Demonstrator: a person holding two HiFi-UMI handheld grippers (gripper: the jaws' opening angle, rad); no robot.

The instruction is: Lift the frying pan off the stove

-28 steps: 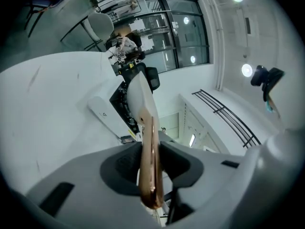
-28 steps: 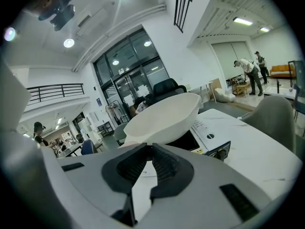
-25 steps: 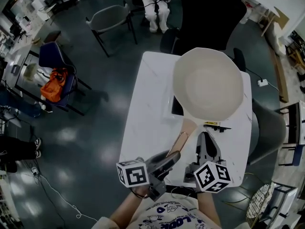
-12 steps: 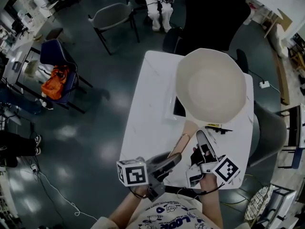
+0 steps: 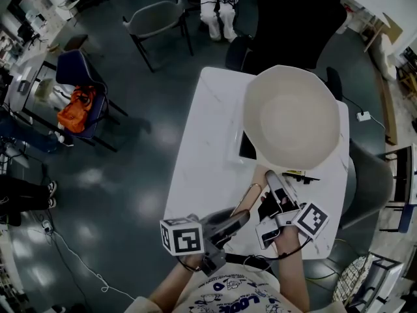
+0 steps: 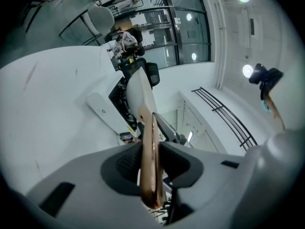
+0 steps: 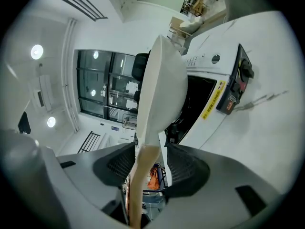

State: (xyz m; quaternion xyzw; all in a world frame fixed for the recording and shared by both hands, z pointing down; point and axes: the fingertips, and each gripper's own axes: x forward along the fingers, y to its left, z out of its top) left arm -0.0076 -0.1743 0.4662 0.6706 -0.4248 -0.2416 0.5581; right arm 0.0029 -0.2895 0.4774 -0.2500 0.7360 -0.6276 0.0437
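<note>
- The pan [image 5: 292, 115] sat over the stove [image 5: 246, 147] on the table [image 5: 202, 162], its handle [image 5: 251, 197] pointing toward the person.
- The left gripper [image 5: 238, 219] was clamped on the handle's end.
- The right gripper [image 5: 273, 186] had its jaws opening, with the handle between them and both pads clear of it.
- Only the right gripper view showed the stove's knob [image 7: 245, 70]; only the head view showed the pan's pale inside.

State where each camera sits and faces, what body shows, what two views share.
Head view: on the head, facing steeply down at the frying pan and table; both forearms show.
Left gripper view: on the left gripper, along jaws shut on the pan's handle.
Right gripper view: on the right gripper, along opening jaws, handle between them.
Shared: both gripper views show that handle.
</note>
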